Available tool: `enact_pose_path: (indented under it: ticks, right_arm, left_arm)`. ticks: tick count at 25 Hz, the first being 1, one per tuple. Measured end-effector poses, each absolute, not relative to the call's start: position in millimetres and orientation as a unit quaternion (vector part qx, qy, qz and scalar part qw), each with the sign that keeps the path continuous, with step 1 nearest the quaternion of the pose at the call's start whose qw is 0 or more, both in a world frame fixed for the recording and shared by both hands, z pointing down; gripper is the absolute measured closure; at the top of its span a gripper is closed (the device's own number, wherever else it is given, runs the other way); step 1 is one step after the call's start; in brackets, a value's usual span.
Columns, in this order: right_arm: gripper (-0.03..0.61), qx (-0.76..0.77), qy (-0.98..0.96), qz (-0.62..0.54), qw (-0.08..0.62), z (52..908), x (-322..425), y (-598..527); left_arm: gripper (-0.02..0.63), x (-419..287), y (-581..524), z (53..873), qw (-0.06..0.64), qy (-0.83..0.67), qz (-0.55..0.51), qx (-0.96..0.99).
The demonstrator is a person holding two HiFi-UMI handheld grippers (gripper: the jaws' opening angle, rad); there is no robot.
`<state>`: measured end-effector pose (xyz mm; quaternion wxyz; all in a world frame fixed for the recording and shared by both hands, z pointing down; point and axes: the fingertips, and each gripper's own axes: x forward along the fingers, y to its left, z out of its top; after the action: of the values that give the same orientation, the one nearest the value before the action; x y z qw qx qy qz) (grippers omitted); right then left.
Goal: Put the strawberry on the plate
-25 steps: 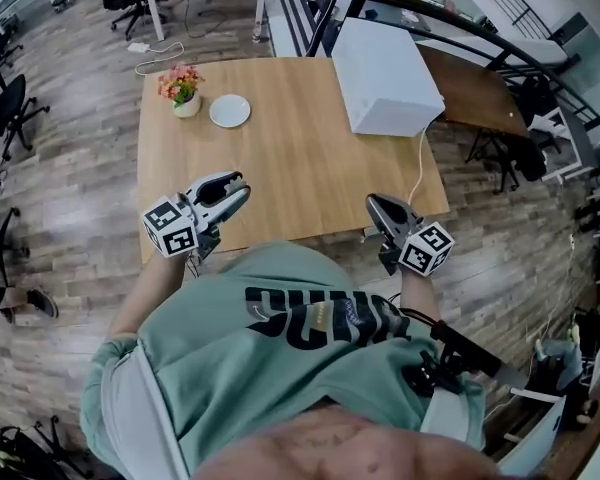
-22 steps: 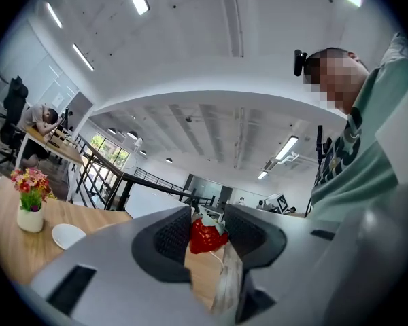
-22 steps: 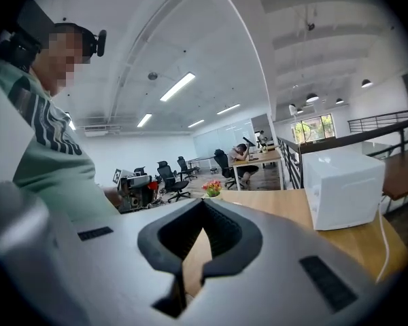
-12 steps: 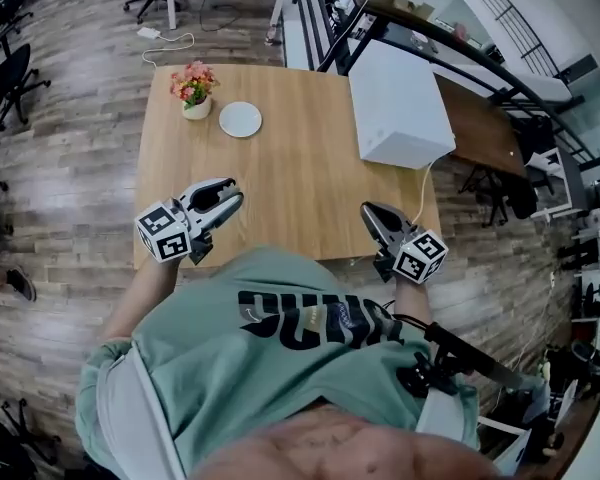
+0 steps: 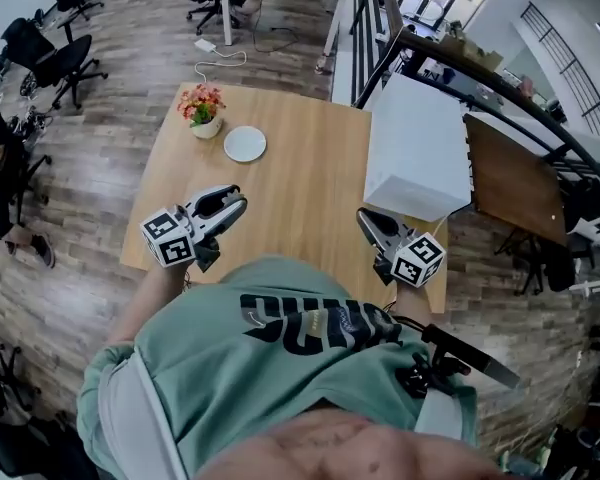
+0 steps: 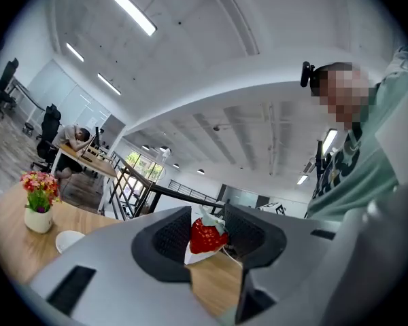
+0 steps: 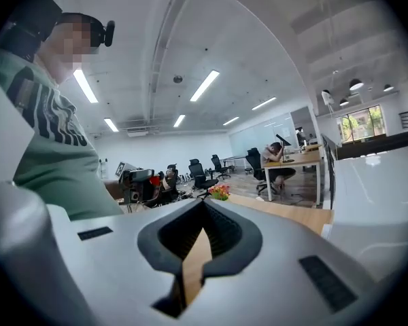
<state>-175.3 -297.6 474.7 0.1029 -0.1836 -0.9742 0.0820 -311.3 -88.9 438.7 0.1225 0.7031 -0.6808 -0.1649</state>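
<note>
My left gripper (image 5: 230, 201) hangs over the near left part of the wooden table (image 5: 300, 188). It is shut on a red strawberry (image 6: 205, 235) with a green cap, held between the dark pads. In the head view the jaws hide the berry. The small white plate (image 5: 245, 144) lies far ahead of it on the table, empty, and shows low at the left (image 6: 69, 239) in the left gripper view. My right gripper (image 5: 365, 219) is over the near right part of the table, shut with nothing in it (image 7: 204, 206).
A white pot of red and yellow flowers (image 5: 204, 108) stands just left of the plate. A big white box (image 5: 420, 158) fills the table's right side, with a cable at its near corner. Office chairs and desks stand around, and a person sits slumped at a far desk (image 7: 279, 156).
The whole head view has swung as the person moves. Both grippers have come in over the table's near edge. The left keeps its hold on the strawberry.
</note>
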Motion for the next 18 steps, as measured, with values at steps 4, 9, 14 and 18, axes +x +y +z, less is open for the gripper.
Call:
enact_pose_path:
  ticks: [4, 9, 14, 18]
  right_arm:
    - [0.571, -0.207, -0.969, 0.098, 0.096, 482, -174, -346]
    - [0.571, -0.223, -0.964, 0.119, 0.087, 494, -201, -352]
    - [0.571, -0.220, -0.963, 0.125, 0.091, 498, -237, -311]
    - [0.571, -0.218, -0.961, 0.125, 0.112, 502, -250, -268]
  left_arm:
    - [0.459, -287, -133, 431, 0.131, -0.693, -0.147, 0.693]
    - [0.459, -297, -126, 441, 0.153, -0.712, -0.126, 0.674]
    - [0.459, -333, -99, 457, 0.165, -0.702, -0.124, 0.681]
    - [0.459, -361, -75, 465, 0.158, -0.690, -0.130, 0.694]
